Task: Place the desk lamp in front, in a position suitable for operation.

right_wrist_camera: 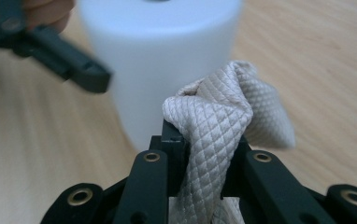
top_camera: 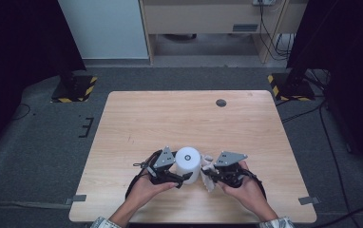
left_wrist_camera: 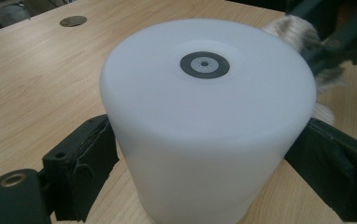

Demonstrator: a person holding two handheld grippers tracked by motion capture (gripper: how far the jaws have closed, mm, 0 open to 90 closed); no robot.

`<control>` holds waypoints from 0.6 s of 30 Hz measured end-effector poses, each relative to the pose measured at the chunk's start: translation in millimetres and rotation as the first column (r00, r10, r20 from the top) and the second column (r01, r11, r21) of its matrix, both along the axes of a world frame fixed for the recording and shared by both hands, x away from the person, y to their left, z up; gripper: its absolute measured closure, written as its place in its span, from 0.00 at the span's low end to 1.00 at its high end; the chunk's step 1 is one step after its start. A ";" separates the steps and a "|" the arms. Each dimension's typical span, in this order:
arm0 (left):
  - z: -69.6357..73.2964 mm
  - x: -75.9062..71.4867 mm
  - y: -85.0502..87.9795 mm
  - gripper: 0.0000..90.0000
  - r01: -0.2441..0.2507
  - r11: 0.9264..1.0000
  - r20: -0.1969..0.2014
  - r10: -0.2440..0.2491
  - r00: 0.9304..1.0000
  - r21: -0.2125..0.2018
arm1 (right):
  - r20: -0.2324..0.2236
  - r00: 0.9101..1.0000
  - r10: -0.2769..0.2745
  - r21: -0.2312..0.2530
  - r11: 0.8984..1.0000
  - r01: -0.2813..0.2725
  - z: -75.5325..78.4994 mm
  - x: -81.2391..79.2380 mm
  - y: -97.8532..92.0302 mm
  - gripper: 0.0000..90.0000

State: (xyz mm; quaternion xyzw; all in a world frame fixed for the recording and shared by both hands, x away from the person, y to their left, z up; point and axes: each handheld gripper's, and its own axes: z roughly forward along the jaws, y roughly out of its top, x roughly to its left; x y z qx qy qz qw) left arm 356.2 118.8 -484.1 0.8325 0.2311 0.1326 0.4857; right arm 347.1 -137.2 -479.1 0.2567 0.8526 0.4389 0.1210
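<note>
White cylinder (top_camera: 188, 163) held upright on the table (top_camera: 146, 118), a cloth (top_camera: 208, 175) pressed to its side.

The cylinder stands near the table's front edge, between both hands. The left gripper (left_wrist_camera: 204, 186) clamps it, one black pad against each flank. The right gripper (right_wrist_camera: 200, 154) has its jaws pinched together on the quilted beige cloth, whose bunched end touches the cylinder's wall; a dark round insert marks the cylinder's top.

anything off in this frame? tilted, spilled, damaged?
Nothing stands out. The white cylinder stands upright on the table, clamped between the left tongs. The right tongs are shut on a bunched quilted cloth held against the cylinder's side. No spill or damage visible.
</note>
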 end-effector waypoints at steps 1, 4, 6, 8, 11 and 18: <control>0.0 -0.1 -0.1 0.10 0.000 1.000 0.000 0.000 1.000 0.000 | 0.003 1.000 -0.011 0.012 1.000 0.011 0.6 4.3 -1.6 0.86; -0.2 -0.3 -0.9 0.10 0.002 1.000 0.000 -0.002 1.000 -0.002 | -0.008 0.999 -0.036 0.054 0.998 0.037 -0.5 20.7 -4.6 0.86; -0.1 -0.3 -0.9 0.10 0.002 1.000 0.000 -0.002 1.000 -0.002 | -0.018 0.999 -0.034 0.036 0.999 0.035 -4.8 24.0 -2.9 0.86; -0.1 -0.4 -0.7 0.10 0.002 1.000 0.000 -0.002 1.000 -0.001 | -0.014 1.000 -0.026 0.024 0.999 0.026 -4.5 21.1 -1.3 0.86; 0.0 -0.4 -0.8 0.10 0.002 1.000 0.000 -0.002 1.000 -0.001 | 0.009 1.000 -0.026 0.059 0.998 0.025 5.8 13.9 -4.5 0.86; 0.1 -0.5 -1.3 0.10 0.002 1.000 0.002 -0.002 1.000 0.001 | 0.045 0.999 -0.002 0.165 0.986 -0.006 30.7 -3.6 -11.5 0.86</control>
